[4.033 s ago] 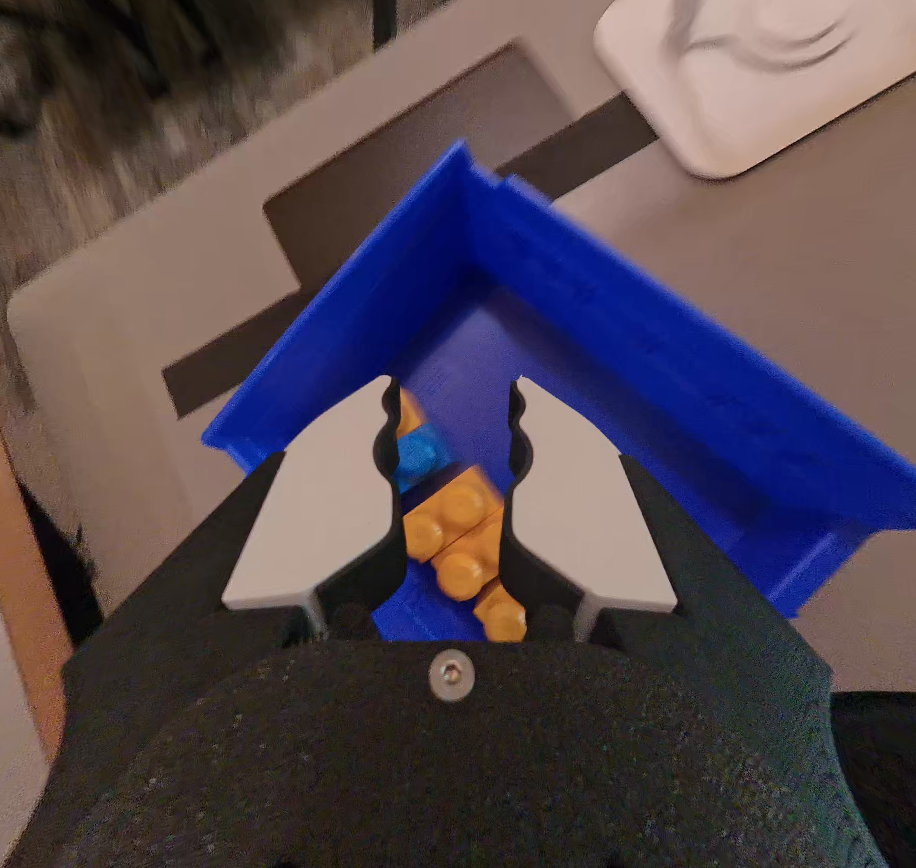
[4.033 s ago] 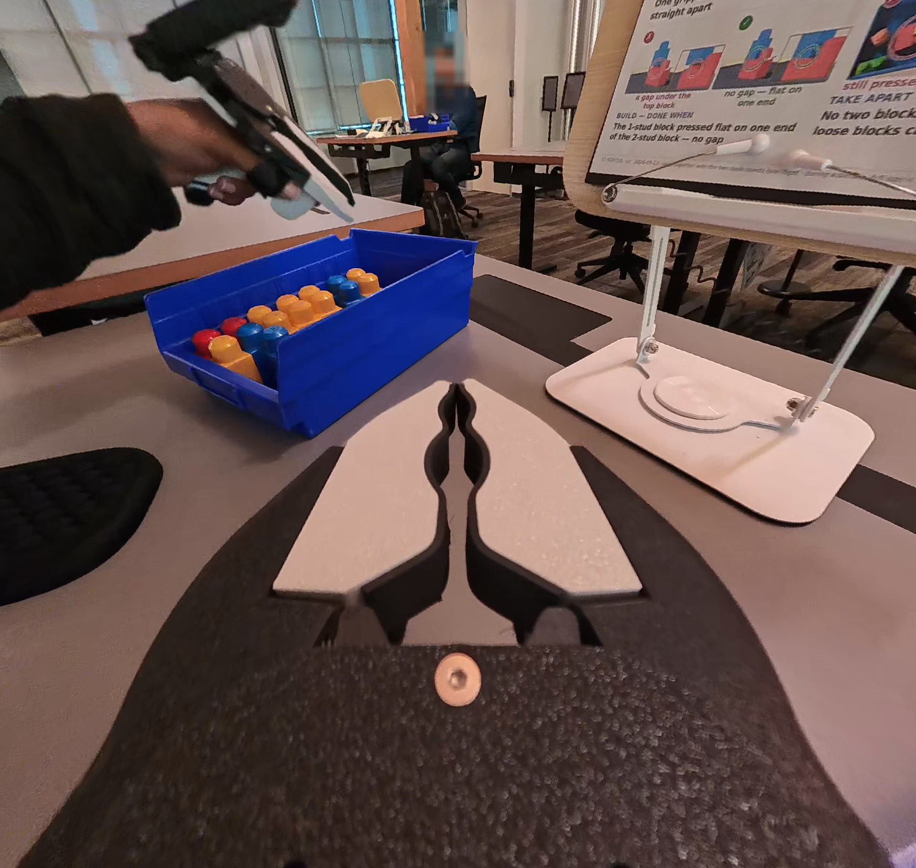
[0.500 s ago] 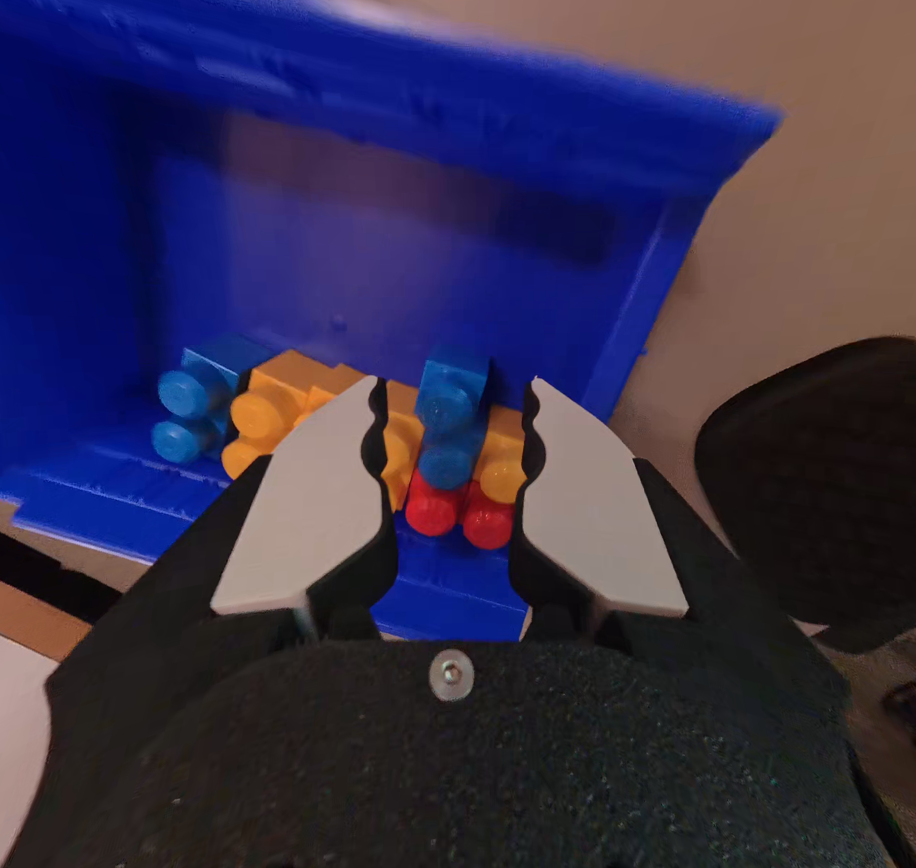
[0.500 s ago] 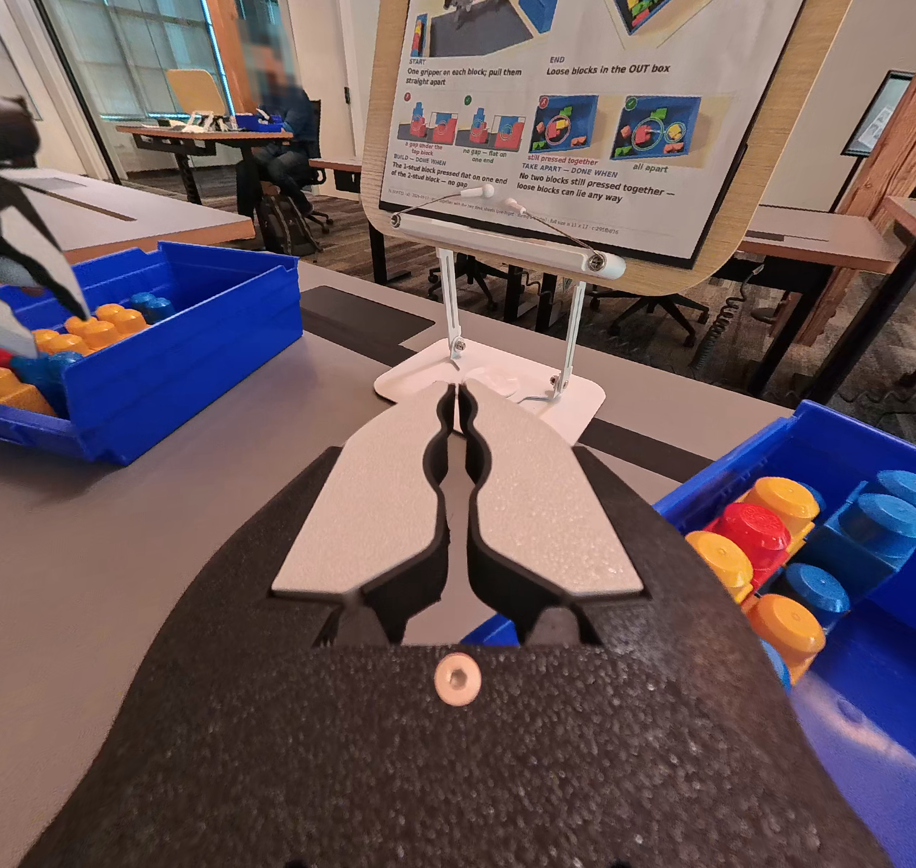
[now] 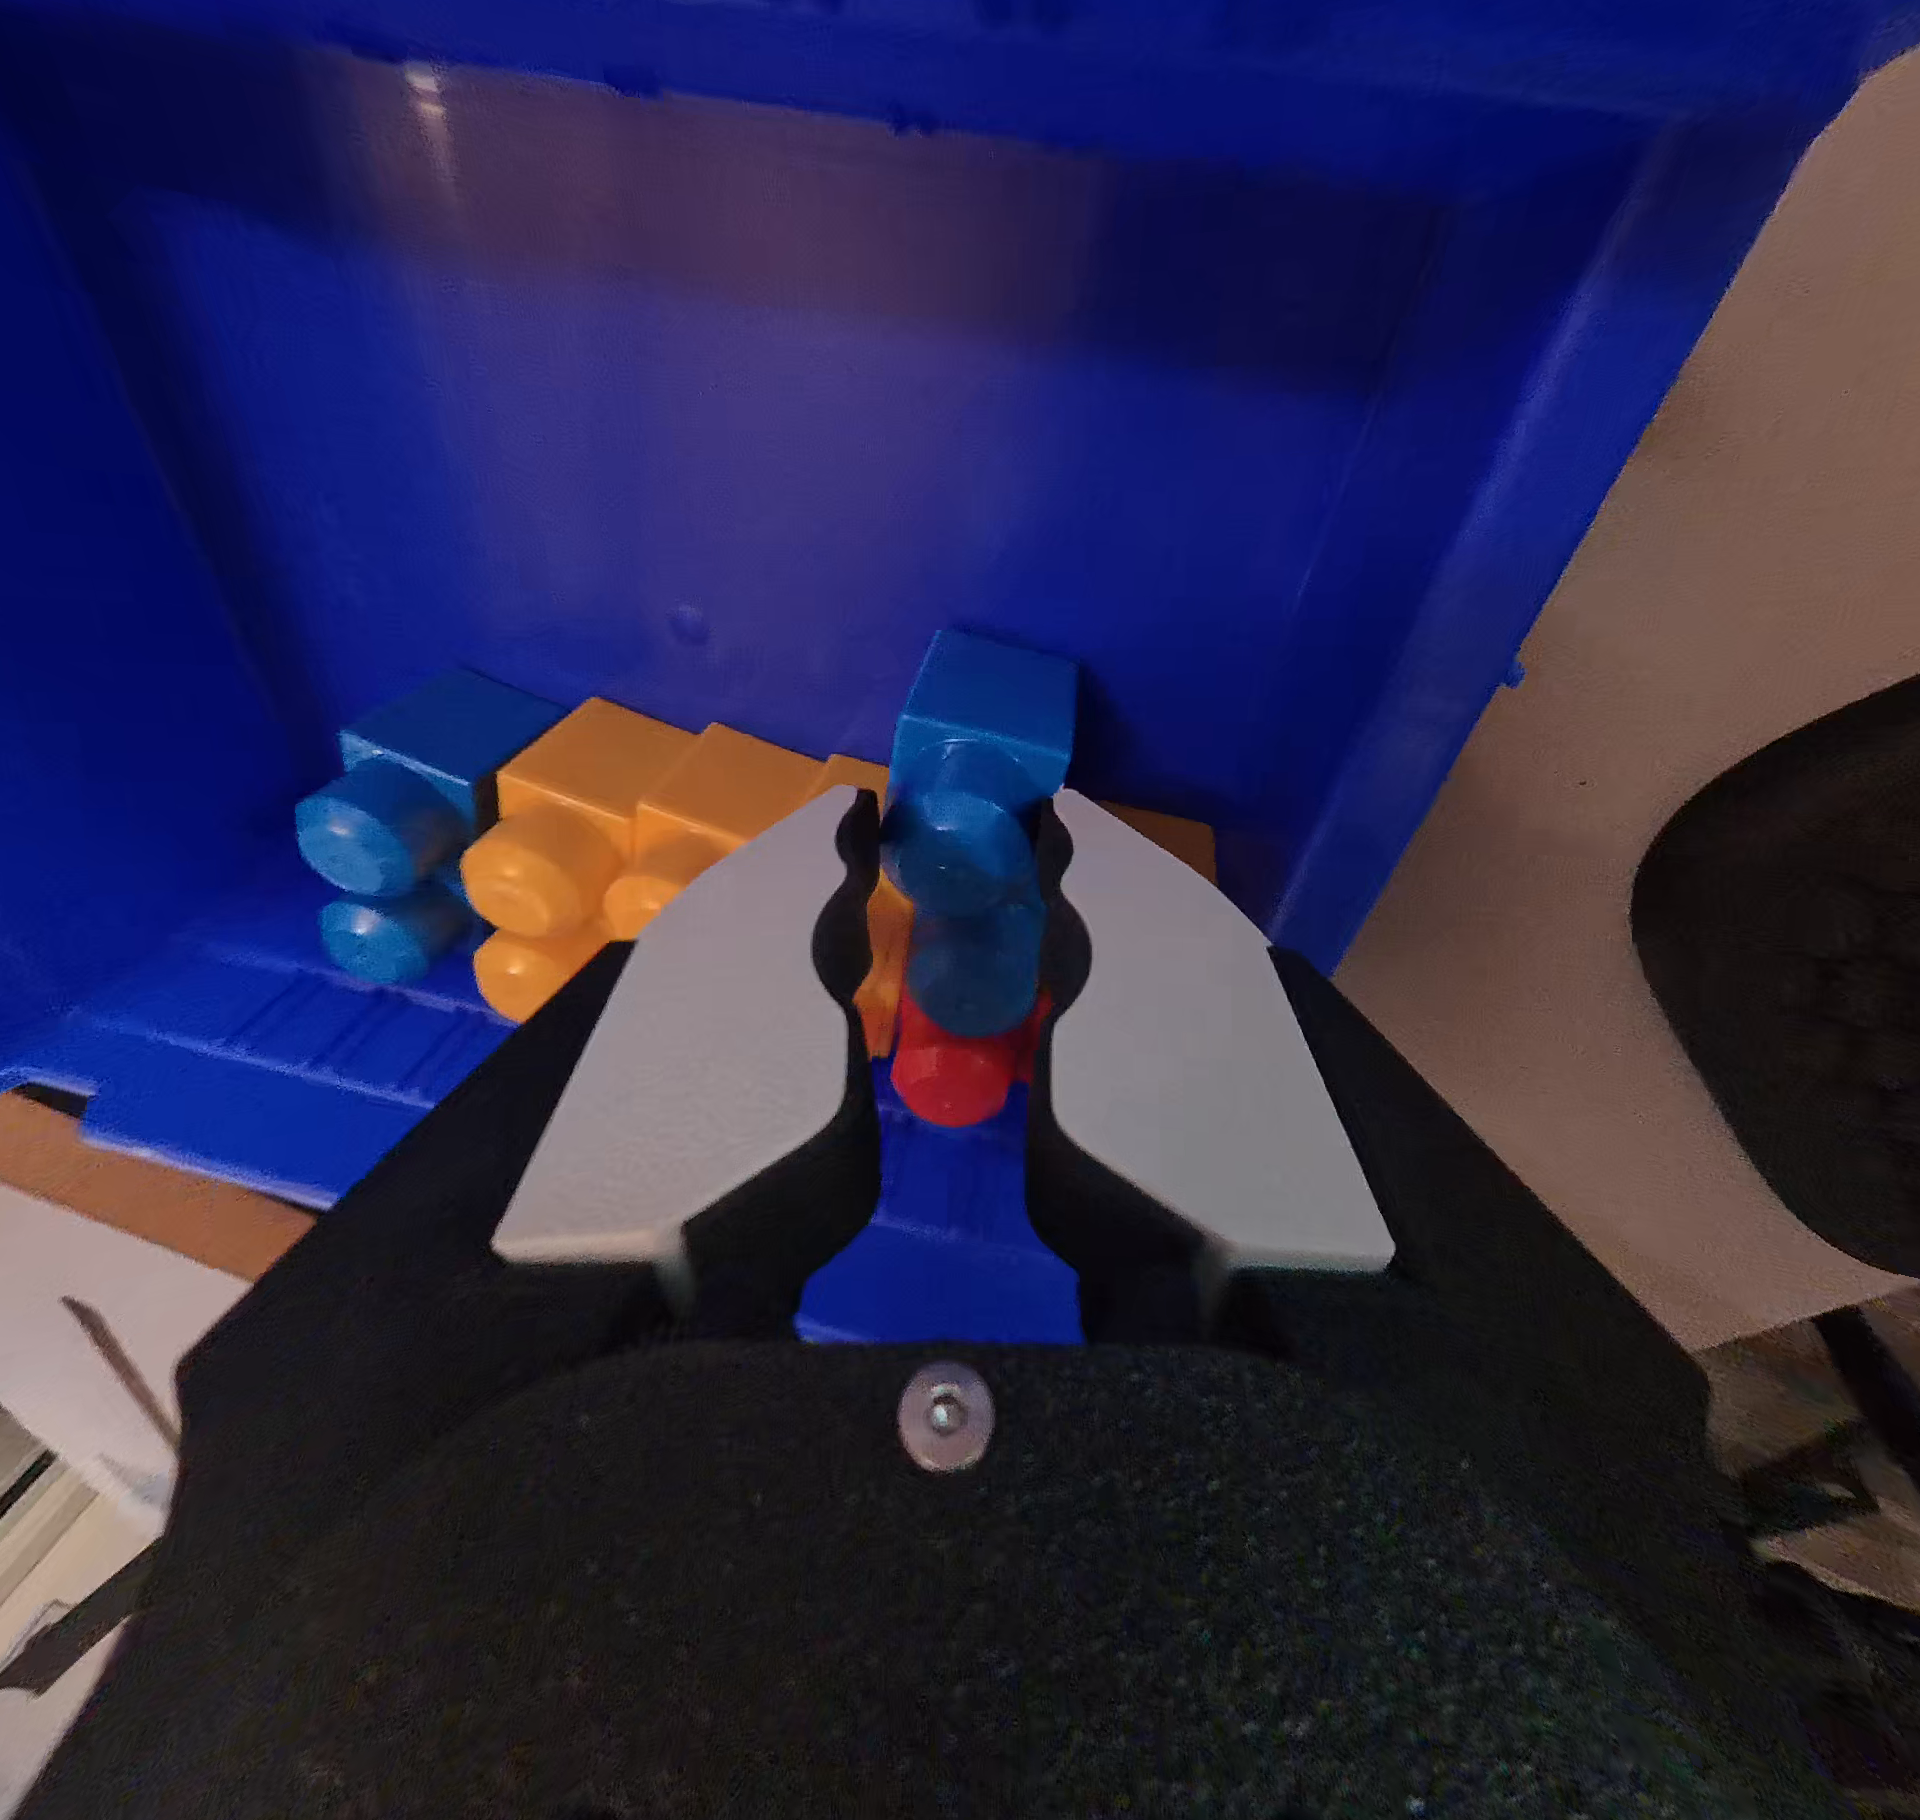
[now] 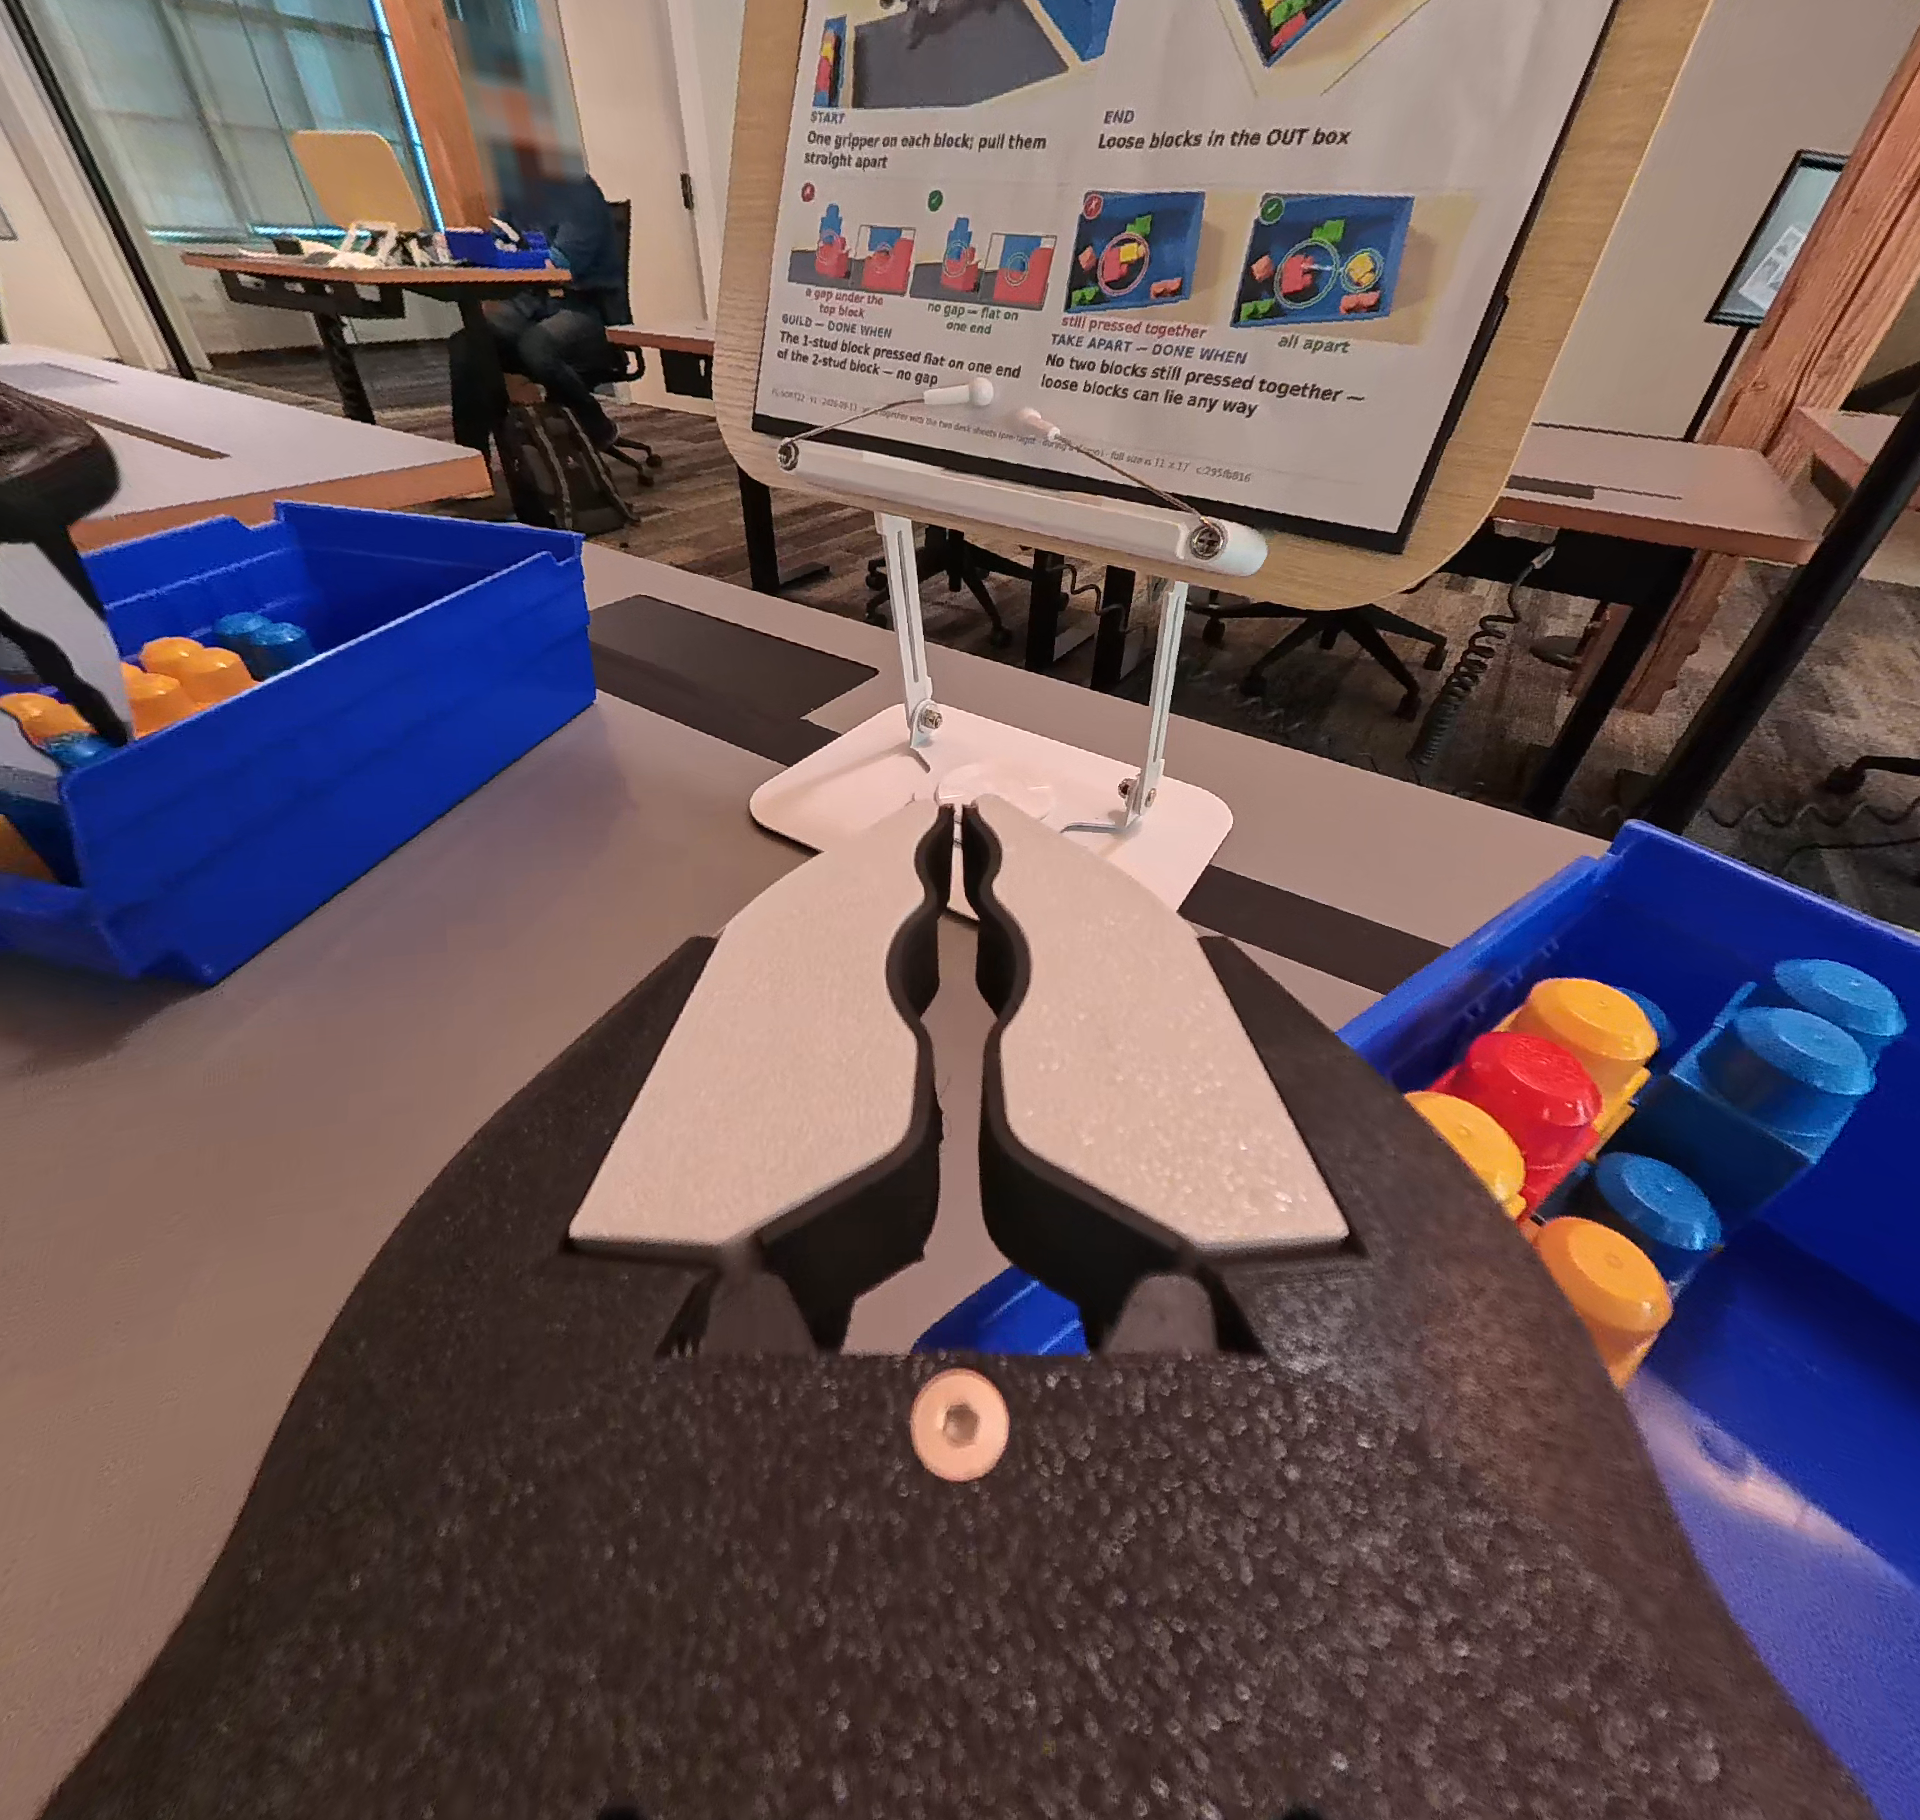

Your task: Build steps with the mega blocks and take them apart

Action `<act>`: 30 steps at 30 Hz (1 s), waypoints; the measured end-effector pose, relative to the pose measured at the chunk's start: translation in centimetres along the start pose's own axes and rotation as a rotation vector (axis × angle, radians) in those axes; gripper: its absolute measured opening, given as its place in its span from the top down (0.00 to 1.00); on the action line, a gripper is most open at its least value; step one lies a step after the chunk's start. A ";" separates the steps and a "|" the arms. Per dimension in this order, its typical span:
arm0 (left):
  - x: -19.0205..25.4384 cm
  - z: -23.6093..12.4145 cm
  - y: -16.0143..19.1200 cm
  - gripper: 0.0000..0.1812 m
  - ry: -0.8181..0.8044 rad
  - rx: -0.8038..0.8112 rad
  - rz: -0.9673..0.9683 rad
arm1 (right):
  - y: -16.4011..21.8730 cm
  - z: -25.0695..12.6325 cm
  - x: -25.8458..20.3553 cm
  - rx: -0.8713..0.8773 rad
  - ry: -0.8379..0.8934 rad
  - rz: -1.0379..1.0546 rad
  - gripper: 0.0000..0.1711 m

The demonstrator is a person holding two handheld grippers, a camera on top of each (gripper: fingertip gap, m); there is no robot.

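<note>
Your left claw (image 5: 951, 814) straddles the blue block (image 5: 971, 783) in the bin (image 5: 727, 368) at the bench's left edge, not yet clamped; squeezing its round studs risks slipping. Your right claw (image 6: 956, 814) hovers closed, empty.

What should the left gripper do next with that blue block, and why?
Probably squeeze shut. The left gripper is open inside the blue bin, its fingers either side of the blue block that sits above a red block, not clearly gripping it yet.
</note>
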State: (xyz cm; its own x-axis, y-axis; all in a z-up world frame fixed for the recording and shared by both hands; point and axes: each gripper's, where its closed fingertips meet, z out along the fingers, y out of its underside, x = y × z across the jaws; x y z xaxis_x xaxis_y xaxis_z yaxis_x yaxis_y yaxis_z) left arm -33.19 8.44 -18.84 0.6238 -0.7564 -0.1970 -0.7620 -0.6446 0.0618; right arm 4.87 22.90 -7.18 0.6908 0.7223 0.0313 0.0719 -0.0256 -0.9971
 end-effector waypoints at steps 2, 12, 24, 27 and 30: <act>0.1 -0.8 -0.3 0.84 -0.015 0.015 0.011 | 0.0 0.0 0.0 0.000 0.001 0.000 1.00; -2.2 -10.8 -4.4 0.84 -0.176 0.187 0.005 | 0.2 0.1 -0.2 -0.005 -0.014 0.015 0.99; 10.4 -10.5 -17.8 0.84 0.050 0.282 0.334 | 0.1 0.1 -0.2 -0.008 -0.017 -0.008 0.99; 13.0 -7.4 -19.1 0.84 0.102 0.217 0.391 | 0.3 0.1 -0.3 -0.014 -0.019 -0.019 0.99; 14.2 -5.4 -19.8 0.84 0.141 0.184 0.398 | 0.3 0.1 -0.3 -0.014 -0.020 -0.017 0.99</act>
State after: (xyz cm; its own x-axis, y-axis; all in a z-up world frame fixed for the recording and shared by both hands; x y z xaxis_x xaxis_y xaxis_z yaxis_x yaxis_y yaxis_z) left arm -8.27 9.88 -17.63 0.2842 -0.9570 -0.0576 -0.9573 -0.2801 -0.0711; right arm 4.63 22.78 -7.51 0.6748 0.7365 0.0470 0.0942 -0.0227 -0.9953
